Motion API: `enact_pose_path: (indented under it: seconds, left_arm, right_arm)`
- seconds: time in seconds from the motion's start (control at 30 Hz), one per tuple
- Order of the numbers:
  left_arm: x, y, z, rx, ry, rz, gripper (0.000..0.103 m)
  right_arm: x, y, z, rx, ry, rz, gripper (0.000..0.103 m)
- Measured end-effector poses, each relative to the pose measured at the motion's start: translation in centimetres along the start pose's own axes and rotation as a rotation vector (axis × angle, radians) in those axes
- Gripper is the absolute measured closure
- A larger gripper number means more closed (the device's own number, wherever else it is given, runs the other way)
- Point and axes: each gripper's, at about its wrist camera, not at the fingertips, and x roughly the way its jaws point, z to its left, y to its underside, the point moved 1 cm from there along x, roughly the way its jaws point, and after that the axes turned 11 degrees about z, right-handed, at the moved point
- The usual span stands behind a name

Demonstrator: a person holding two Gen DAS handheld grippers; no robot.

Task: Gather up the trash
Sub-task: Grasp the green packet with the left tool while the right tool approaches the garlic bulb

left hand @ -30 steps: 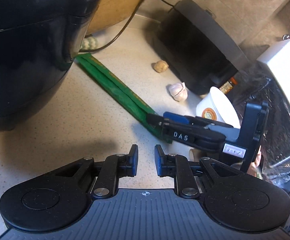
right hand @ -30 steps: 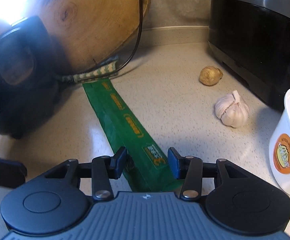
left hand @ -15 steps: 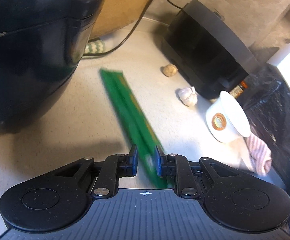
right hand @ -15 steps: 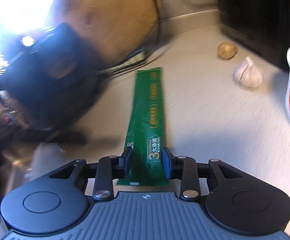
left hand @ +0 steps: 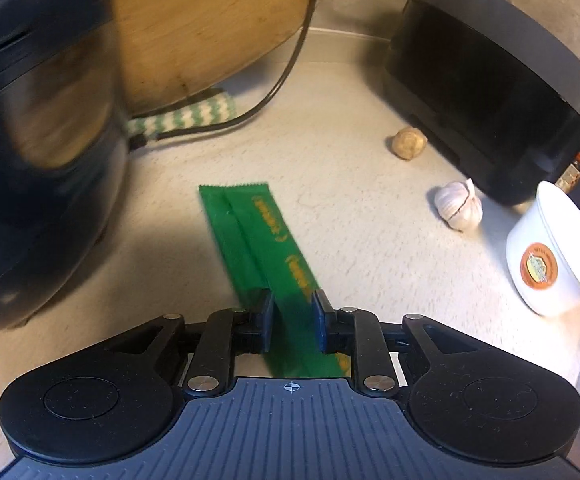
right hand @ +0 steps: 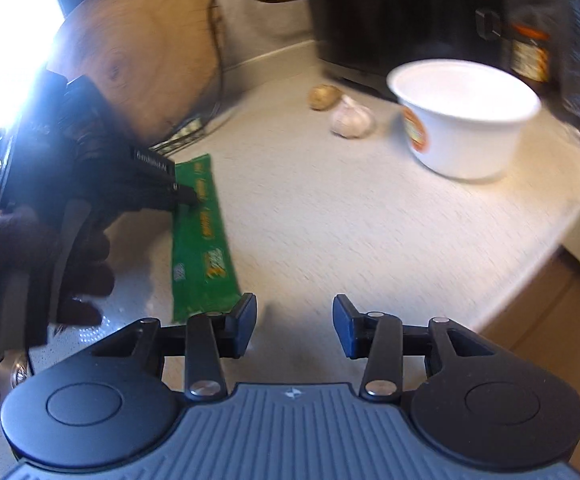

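Your left gripper point(left hand: 293, 322) has its two blue-padded fingers point(left hand: 266, 320) set on either side of the long green foil wrapper point(left hand: 264, 248), which runs up between them across the pale speckled countertop point(left hand: 349, 208); whether the pads actually press the foil you cannot tell. In the right wrist view that gripper's tip point(right hand: 184, 196) sits on the wrapper point(right hand: 202, 240) partway along its length. Your right gripper point(right hand: 294, 326) stands wide apart and holds nothing, hovering over bare counter point(right hand: 329, 216) just beside the wrapper's near end. A white paper cup with an orange label point(right hand: 465, 120) stands off to the right, near a garlic bulb point(right hand: 351, 117) and a small brown lump point(right hand: 323, 97)
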Motion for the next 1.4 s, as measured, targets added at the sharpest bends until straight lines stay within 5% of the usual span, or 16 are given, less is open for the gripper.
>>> enact_pose_path:
  seconds: [0.07,0.17,0.37,0.43,0.6,0.73,0.87,1.13,1.4]
  left_arm:
    - [0.4,-0.4,-0.8,0.044,0.030,0.005,0.063]
    - [-0.1,0.0,-2.9,0.193,0.015,-0.018,0.059]
    - [-0.9,3.6,-4.9,0.423,-0.215,-0.068,0.058]
    - [-1.2,3.9,-4.5,0.409,-0.209,-0.064,0.062]
    - [-1.2,2.2,-2.2,0.163,0.060,0.036,0.062]
    - [-0.9,1.5,-3.3,0.132,0.048,0.029,0.061]
    - [0.1,1.2,-5.2,0.200,-0.023,0.028,0.051]
    - [0.6,2.2,-5.3,0.300,-0.116,0.013,0.047]
    - [-0.3,2.4,-3.5,0.244,-0.018,0.004,0.063]
  right_arm:
    - [-0.2,0.4,-0.9,0.030,-0.006,0.002,0.060]
    - [0.0,0.8,-1.9,0.055,-0.002,0.010,0.059]
    - [-0.1,1.0,-2.9,0.062,-0.003,0.009,0.058]
    - [0.0,0.8,-3.2,0.062,-0.003,0.004,0.058]
    - [0.5,0.3,-3.5,0.077,-0.015,-0.003,0.056]
    - [0.5,0.7,-3.3,0.080,-0.031,0.005,0.055]
    - [0.5,1.3,-3.0,0.061,-0.010,-0.001,0.053]
    - [0.0,1.3,-3.0,0.016,0.072,-0.039,0.053]
    - [-1.3,-5.0,-2.5,-0.033,0.000,-0.089,0.053]
